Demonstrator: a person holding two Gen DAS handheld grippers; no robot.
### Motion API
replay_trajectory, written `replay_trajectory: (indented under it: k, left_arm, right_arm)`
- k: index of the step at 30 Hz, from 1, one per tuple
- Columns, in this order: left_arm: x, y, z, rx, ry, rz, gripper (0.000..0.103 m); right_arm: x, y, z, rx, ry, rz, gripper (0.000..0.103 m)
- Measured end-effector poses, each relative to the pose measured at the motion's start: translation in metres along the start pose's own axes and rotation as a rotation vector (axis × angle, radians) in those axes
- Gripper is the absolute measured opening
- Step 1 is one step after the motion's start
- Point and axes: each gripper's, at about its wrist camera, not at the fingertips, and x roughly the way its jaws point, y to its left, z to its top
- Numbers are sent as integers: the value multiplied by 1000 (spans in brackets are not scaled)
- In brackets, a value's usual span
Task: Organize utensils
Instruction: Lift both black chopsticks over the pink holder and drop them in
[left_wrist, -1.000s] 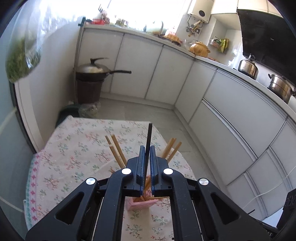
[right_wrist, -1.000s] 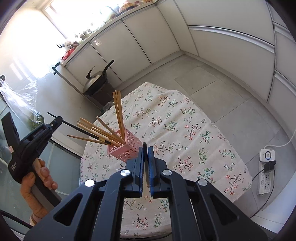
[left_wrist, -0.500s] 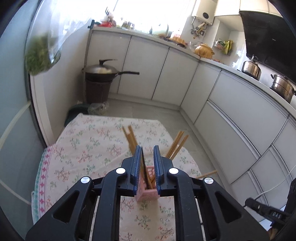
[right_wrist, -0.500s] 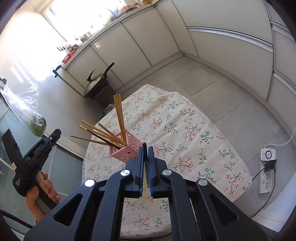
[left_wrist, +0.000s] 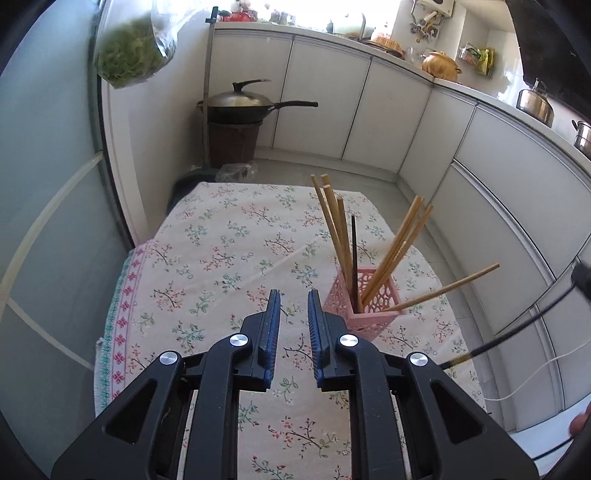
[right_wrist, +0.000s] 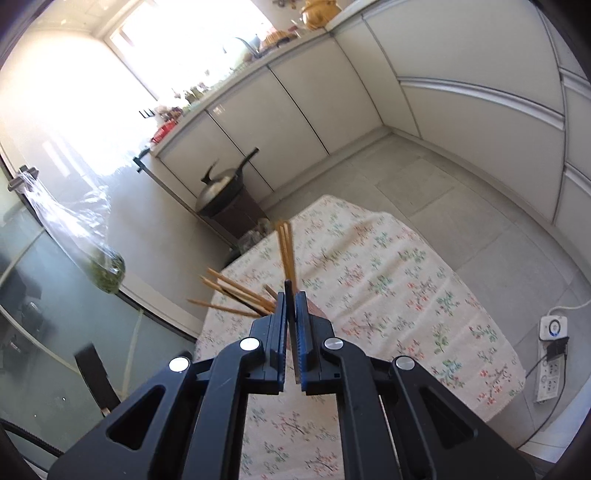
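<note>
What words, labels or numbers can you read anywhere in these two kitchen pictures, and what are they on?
None can be read.
Packets on the counter: print too small and blurred.
Power strip on the floor: markings too small.
Pink basket, both claws: no lettering visible.

1. A pink lattice-patterned holder (left_wrist: 364, 297) stands on a cream tablecloth (left_wrist: 229, 254) printed with green and pink floral sprigs.
2. Tan wooden chopsticks (left_wrist: 334, 225) and one black chopstick (left_wrist: 354, 251) stand inside the holder.
3. Beyond the holder, a dark wok with a grey lid (left_wrist: 236, 101) sits on a brown stand.
4. Black-framed left gripper (left_wrist: 293, 297), just beside the holder, has blue pads (left_wrist: 274, 321).
5. White cabinets (right_wrist: 295, 99) run behind the holder.
</note>
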Motion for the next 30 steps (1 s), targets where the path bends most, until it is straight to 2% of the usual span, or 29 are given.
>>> replay_trajectory:
  k: [8,15,21,22,25,30]
  left_arm:
    - [4,8,7,-20,-5,-16,19]
    - [5,18,13,-34,-4,-15,20]
    - [5,18,15,-25,-17,-17,22]
    - [4,16,15,-17,-25,-15,22]
    - [1,11,13,15,-53,3,23]
    - [-11,-1,13,42,-114,-2,25]
  right_arm:
    - [21,43,36,-48,-125,-2,6]
    - [61,67,41,-117,-134,-55,6]
    - [95,66,37,-141,-126,-77,8]
    - [97,64,36,-142,-129,-77,10]
    - [98,59,35,-123,-130,-56,30]
    - [79,62,25,-185,-151,-86,31]
